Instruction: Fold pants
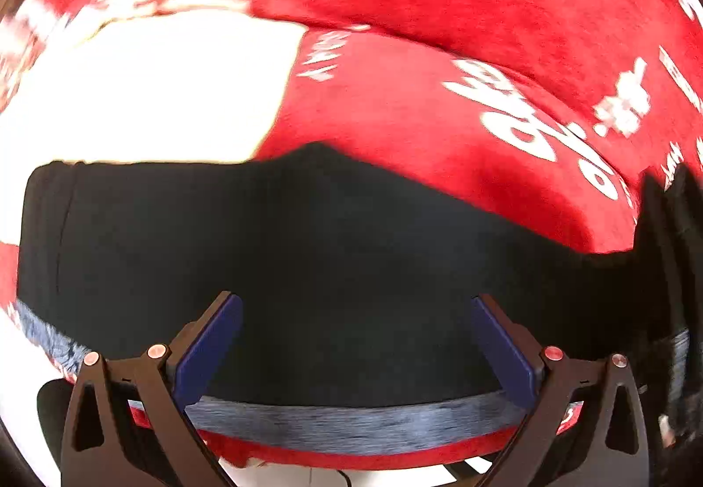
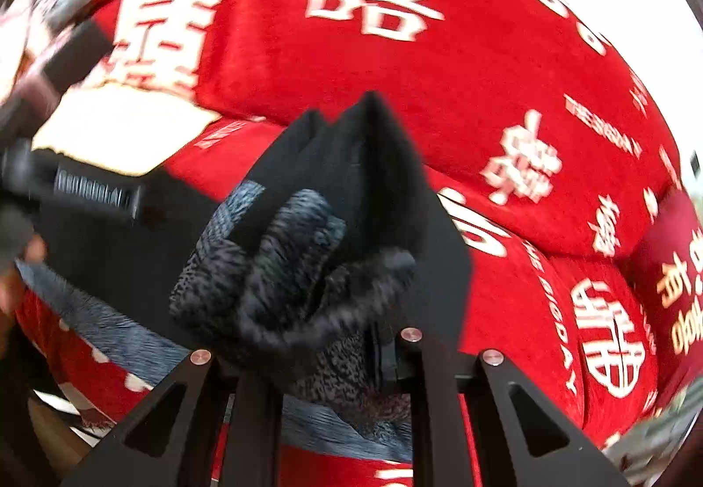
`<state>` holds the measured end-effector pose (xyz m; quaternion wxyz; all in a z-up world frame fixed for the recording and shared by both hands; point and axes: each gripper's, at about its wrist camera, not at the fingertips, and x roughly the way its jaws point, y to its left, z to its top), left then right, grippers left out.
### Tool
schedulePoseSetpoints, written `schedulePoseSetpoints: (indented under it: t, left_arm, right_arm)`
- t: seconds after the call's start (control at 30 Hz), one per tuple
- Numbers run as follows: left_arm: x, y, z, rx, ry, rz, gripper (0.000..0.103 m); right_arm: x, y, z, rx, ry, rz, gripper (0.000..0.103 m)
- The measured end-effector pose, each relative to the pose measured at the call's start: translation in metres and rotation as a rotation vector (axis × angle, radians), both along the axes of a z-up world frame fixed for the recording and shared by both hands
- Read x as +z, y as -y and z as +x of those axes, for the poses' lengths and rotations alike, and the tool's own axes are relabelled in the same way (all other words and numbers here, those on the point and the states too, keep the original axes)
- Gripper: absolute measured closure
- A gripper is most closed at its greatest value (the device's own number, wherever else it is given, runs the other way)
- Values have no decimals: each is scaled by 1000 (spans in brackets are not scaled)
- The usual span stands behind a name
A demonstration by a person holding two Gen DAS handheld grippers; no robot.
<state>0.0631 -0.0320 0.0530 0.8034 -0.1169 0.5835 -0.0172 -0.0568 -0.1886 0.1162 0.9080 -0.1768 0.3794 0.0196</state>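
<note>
The black pants (image 1: 307,258) lie across a red cover with white characters; a grey fleecy lining shows along their near edge (image 1: 351,425). My left gripper (image 1: 356,302) is open just above the black cloth, its blue pads (image 1: 211,346) wide apart and empty. My right gripper (image 2: 325,311) is shut on a bunched fold of the pants (image 2: 351,188), which stands up between its fingers with the grey lining (image 2: 281,249) turned outward. The right fingertips are hidden by the cloth. The left gripper's body (image 2: 88,188) shows at the left of the right wrist view.
The red cover (image 1: 439,3) rises in a thick fold behind the pants. A white patch (image 1: 154,87) lies at the back left. The cover's front edge (image 1: 351,460) is close under my left gripper. A red cushion (image 2: 676,276) sits at the right.
</note>
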Motion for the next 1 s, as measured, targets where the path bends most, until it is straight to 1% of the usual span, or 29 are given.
schedulePoseSetpoints:
  t: [0.07,0.1,0.23,0.33,0.47,0.5,0.53,0.57,0.6,0.63,0.67,0.77,0.87,0.9,0.93,1.0]
  left_arm:
    - [-12,-19,-6,35,-35,-23,0]
    - [-16,-30,-1,47,-49,-32,0]
    - [-26,-44,-17,58,-57,-45,0]
    - [-23,-55,-20,78,-35,-47,0]
    - [-24,-68,-15,102,-32,-52,0]
    - [-26,-71,-15,104,-33,-53,0]
    - [-26,-72,-15,105,-35,-56,0]
    - [-27,-73,-16,107,-35,-58,0]
    - [-28,-73,-16,108,-35,-63,0]
    - [-28,-73,-16,109,-35,-70,0]
    - [-28,-74,-16,114,-33,-72,0]
    - [-23,-79,-12,136,-19,-82,0]
    - [-13,-85,-11,158,1,-71,0]
    - [-9,-86,-12,157,6,-70,0]
    - [-6,-84,-13,148,10,-66,0]
    - [2,-73,-15,109,17,-46,0]
  right_arm:
    - [-14,-30,-1,51,1,-63,87]
    - [-23,-45,-1,74,-6,-97,87]
    - [-59,-89,1,152,-74,-165,87]
    - [-77,-112,0,190,-105,-203,87]
    - [-88,-125,2,187,-107,-253,87]
    - [-90,-125,4,177,-116,-248,82]
    - [-90,-125,5,176,-125,-242,79]
    - [-90,-127,6,180,-144,-233,63]
    - [-89,-128,8,182,-155,-228,40]
    - [-84,-129,5,184,-142,-229,30]
    - [-77,-130,-1,202,-113,-220,21]
    - [-58,-130,-17,268,-98,-167,21]
    - [-36,-116,-32,305,-107,-61,20]
    - [-26,-106,-37,301,-110,-8,20]
    - [-15,-89,-40,288,-116,68,20]
    - [-3,-54,-40,236,-133,195,18]
